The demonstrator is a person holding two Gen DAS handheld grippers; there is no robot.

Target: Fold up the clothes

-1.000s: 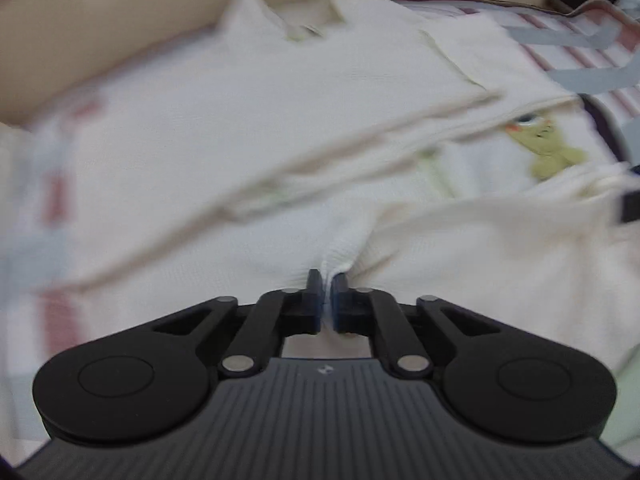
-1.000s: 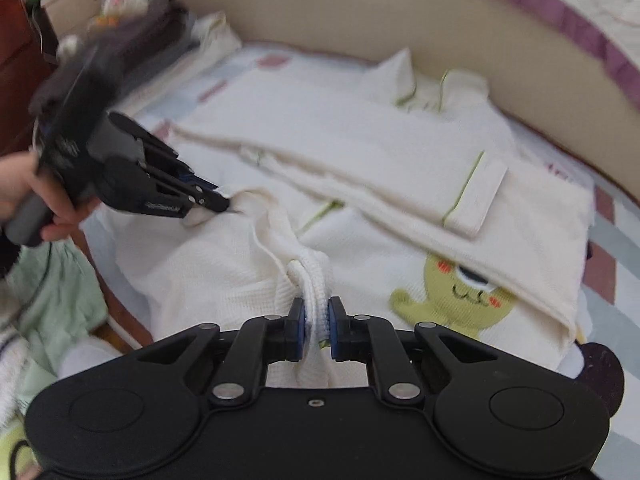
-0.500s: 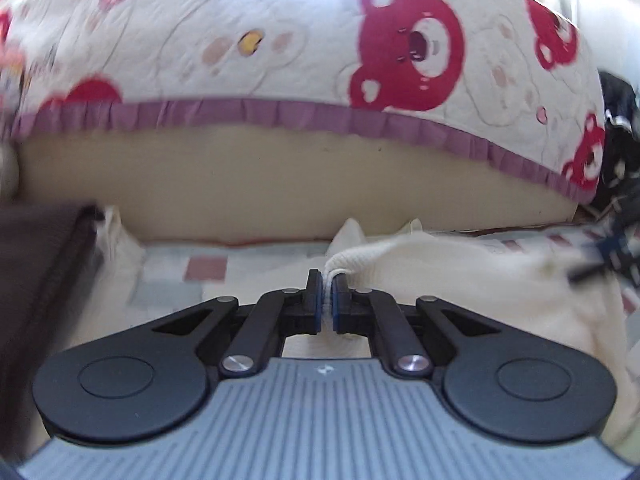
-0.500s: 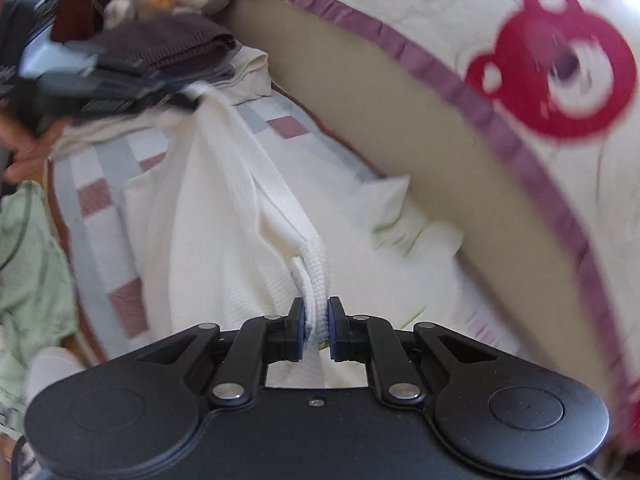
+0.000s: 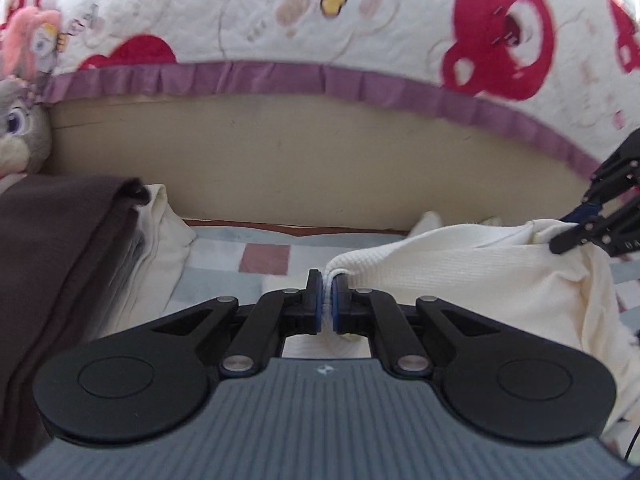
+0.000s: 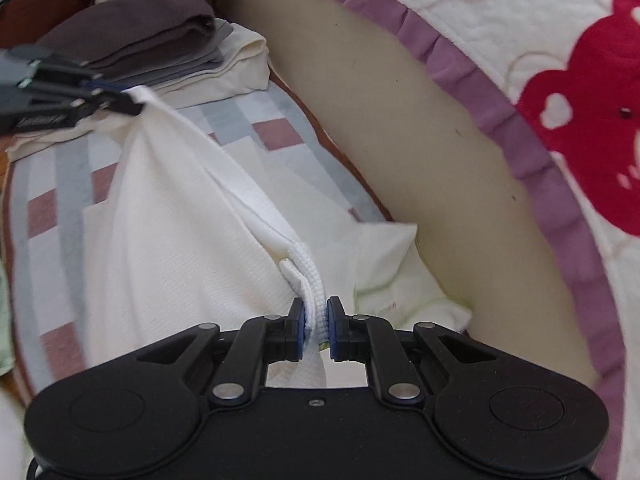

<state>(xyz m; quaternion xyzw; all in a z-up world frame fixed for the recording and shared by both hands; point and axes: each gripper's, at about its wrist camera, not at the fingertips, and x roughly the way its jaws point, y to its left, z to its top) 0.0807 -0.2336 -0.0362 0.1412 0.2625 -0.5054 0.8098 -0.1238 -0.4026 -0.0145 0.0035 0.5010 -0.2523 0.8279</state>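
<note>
A cream knit garment with a white ribbed band hangs stretched between both grippers above the checked sheet. My left gripper is shut on one corner of its band; it also shows at the left edge of the right wrist view as the left gripper. My right gripper is shut on the bunched ribbed band at the other end, and appears as the right gripper at the right edge of the left wrist view. Below the held piece lies a second cream garment against the bed side.
A stack of folded clothes, dark brown on top of grey and cream, sits at the left end of the checked sheet. A beige mattress side with a bear-print quilt rises behind. Plush toys stand at the corner.
Both grippers have lifted the cream garment off the bed and spread apart, pulling its band taut. The views swung up from the laid-out clothes to the mattress side and quilt.
</note>
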